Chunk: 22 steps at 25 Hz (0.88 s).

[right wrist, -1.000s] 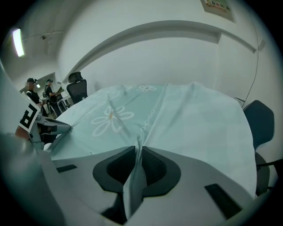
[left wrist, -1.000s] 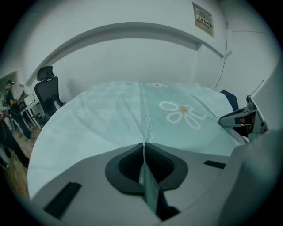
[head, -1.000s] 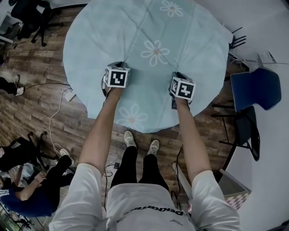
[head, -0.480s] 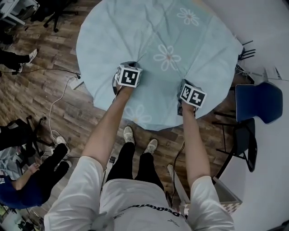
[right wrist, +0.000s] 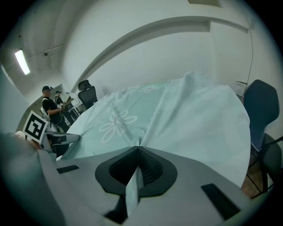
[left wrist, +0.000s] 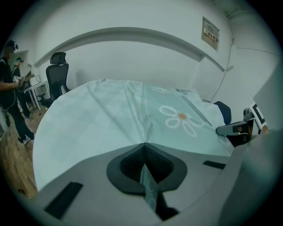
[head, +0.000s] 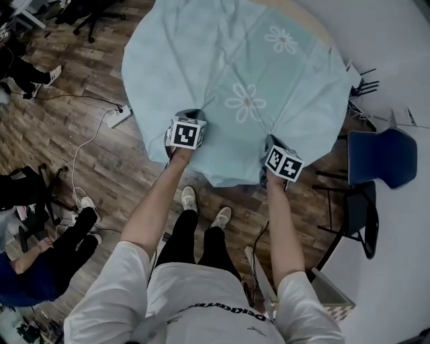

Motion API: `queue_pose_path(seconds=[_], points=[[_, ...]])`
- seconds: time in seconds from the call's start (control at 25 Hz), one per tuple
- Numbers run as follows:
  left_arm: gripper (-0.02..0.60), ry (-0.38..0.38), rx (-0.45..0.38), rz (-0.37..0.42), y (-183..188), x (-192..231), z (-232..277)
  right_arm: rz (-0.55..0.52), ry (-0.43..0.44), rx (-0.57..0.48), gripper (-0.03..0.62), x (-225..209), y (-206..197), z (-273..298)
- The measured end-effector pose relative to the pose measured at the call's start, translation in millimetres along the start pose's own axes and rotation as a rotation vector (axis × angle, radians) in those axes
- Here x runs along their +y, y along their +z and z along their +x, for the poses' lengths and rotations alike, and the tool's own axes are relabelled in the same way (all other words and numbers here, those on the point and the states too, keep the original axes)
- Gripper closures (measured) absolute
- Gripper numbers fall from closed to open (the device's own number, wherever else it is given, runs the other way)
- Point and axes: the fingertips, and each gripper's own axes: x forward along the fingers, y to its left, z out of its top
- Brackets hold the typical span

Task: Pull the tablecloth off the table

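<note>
A pale blue tablecloth (head: 235, 67) printed with white daisies covers the round table, whose bare tan rim (head: 306, 15) shows at the far side. My left gripper (head: 189, 115) is shut on the cloth's near edge, and a pinched fold (left wrist: 149, 187) runs back between its pads. My right gripper (head: 273, 144) is shut on the same edge further right, with a fold (right wrist: 131, 187) between its pads too. From each grip the cloth rises in taut ridges (left wrist: 145, 128) across the tabletop. The near hem is drawn off the table toward me.
A blue chair (head: 379, 148) stands to the right of the table. A power strip and cables (head: 119, 115) lie on the wood floor at the left. A person sits low at the left (head: 40, 248). My own feet (head: 205, 205) are just below the hem. An office chair (left wrist: 57, 73) stands beyond the table.
Both grippers have drawn back toward me with the cloth's near edge. The cloth has slid my way, its hem now bunched into peaks, and the table's far rim has come into sight.
</note>
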Motion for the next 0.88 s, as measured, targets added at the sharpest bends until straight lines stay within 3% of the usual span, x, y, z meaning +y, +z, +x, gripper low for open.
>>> queue_pose_path(seconds=[0.88], points=[[0.568, 0.013, -0.074, -0.060, -55.5, -57.3, -126.2, -0.057, 0.101, -0.072, 0.557, 28.9, -48.9, -120.6]])
